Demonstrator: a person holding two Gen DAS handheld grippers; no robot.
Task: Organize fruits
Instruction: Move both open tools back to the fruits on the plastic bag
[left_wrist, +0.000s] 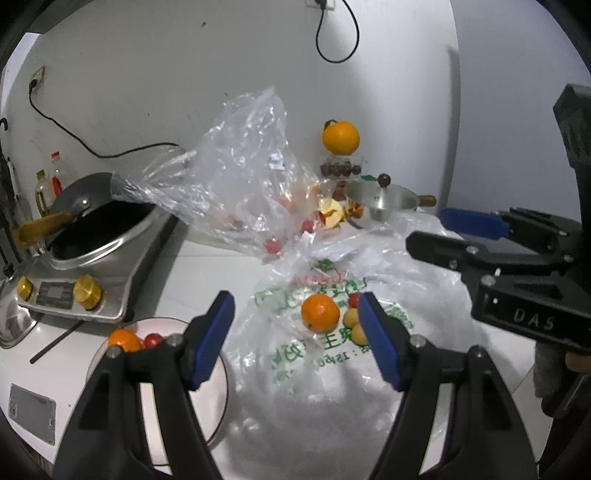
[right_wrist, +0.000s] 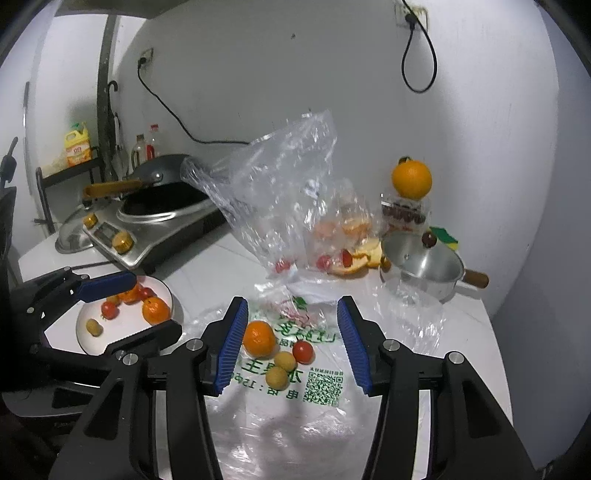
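Open counter: bare strip between plate (right_wrist: 173, 295) and printed bag (right_wrist: 280, 406).
Rear obstacles: upright clear bag (right_wrist: 273, 184), saucepan (right_wrist: 424, 269).
Left obstacle: cooker (right_wrist: 155, 236).
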